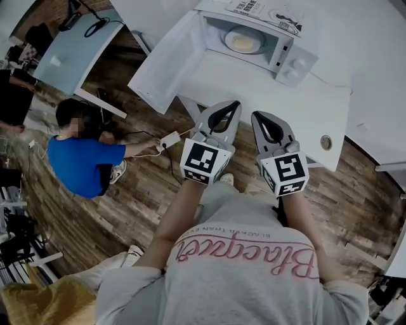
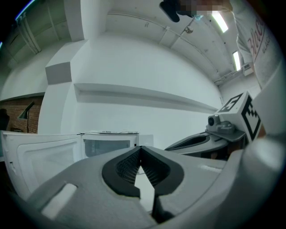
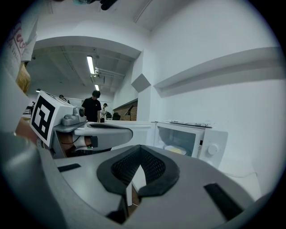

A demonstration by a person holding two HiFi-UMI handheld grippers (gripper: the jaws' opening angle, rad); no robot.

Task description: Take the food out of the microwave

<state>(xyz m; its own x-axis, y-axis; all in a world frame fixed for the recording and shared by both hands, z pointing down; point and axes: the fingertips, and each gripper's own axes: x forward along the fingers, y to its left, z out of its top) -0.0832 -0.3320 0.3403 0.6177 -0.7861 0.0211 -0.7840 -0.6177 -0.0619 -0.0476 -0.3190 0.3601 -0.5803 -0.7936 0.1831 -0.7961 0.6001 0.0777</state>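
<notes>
Clenching nothing, left hand-held gripper (image 1: 235, 105) and right hand-held gripper (image 1: 257, 116) face pale yellow food (image 1: 243, 42) on a white plate (image 1: 227, 33).

Pink script lettering ran upside down across the person's grey shirt (image 1: 241, 254), seemingly beginning "Blac". A small line beside it seemed to read "BLACK THAN". Print on the sheet (image 1: 263, 11) atop the microwave (image 1: 298, 60) was too small to read.

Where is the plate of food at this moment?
The plate of food sits inside the open microwave on the white table, at the head view's top centre; the right gripper view shows it right of centre.
</notes>
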